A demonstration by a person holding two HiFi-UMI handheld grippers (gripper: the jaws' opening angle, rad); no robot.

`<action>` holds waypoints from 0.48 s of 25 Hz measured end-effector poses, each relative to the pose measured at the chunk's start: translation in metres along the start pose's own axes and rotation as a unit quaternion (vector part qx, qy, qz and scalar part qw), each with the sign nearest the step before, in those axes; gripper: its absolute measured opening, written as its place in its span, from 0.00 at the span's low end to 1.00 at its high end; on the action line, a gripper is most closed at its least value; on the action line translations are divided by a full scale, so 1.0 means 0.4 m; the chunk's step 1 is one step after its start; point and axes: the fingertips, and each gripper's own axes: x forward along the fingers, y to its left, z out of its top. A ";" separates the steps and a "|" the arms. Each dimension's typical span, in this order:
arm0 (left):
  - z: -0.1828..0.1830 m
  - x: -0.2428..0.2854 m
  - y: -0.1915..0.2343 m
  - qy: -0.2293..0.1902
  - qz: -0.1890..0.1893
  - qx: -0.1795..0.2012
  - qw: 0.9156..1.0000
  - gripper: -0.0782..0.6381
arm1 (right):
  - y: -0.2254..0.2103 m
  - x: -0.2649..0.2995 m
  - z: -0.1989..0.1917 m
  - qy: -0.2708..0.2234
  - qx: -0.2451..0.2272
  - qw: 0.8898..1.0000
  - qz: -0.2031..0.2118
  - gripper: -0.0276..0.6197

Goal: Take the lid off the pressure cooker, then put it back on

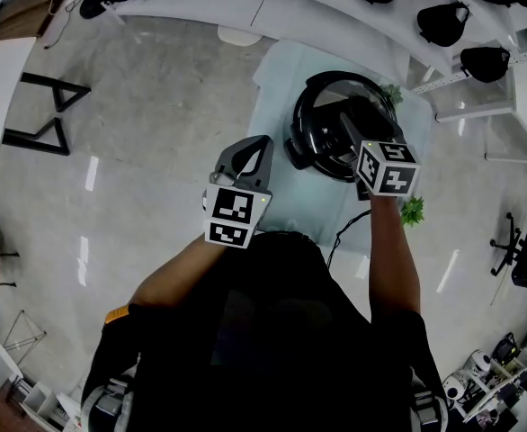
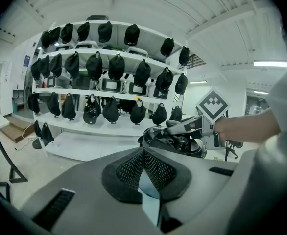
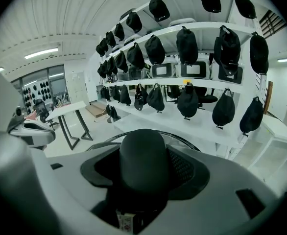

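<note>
The black pressure cooker point(image 1: 313, 147) stands on a table draped in pale cloth point(image 1: 277, 79). Its round lid point(image 1: 335, 88) lies across the pot's top; whether it is seated or lifted a little is unclear. My right gripper point(image 1: 349, 126) is shut on the lid's black handle point(image 3: 143, 155), which fills the space between its jaws. From the left gripper view I see the cooker point(image 2: 175, 143) with the right gripper point(image 2: 182, 127) on it. My left gripper point(image 1: 262, 144) hangs left of the cooker, apart from it, shut and holding nothing; its pads point(image 2: 129, 168) meet.
A curved white shelf unit point(image 2: 109, 94) hung with several black caps runs behind the table. Green plant sprigs point(image 1: 413, 211) and a black cable point(image 1: 343, 230) lie by the table's near right edge. Black trestle legs point(image 1: 48, 106) stand on the floor at left.
</note>
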 end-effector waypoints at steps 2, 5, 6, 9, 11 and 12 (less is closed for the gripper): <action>0.001 -0.001 0.000 0.000 -0.001 0.000 1.000 0.12 | 0.000 0.000 0.001 0.003 0.001 1.000 0.000 0.49; 0.003 -0.002 -0.005 -0.001 -0.003 0.000 1.000 0.12 | 0.001 -0.001 0.003 0.003 0.002 1.000 -0.003 0.49; 0.003 -0.002 -0.007 -0.001 -0.003 0.000 1.000 0.12 | 0.001 -0.002 0.004 0.002 0.002 1.000 -0.004 0.49; 0.004 0.000 -0.012 -0.002 -0.005 -0.001 1.000 0.12 | 0.000 -0.006 0.005 -0.004 0.002 1.000 -0.008 0.49; 0.003 0.001 -0.012 -0.002 -0.005 -0.001 1.000 0.12 | -0.003 -0.008 0.002 -0.006 0.007 1.000 -0.011 0.49; 0.003 0.001 -0.012 -0.002 -0.005 -0.002 1.000 0.12 | -0.003 -0.009 0.001 -0.006 0.009 1.000 -0.014 0.49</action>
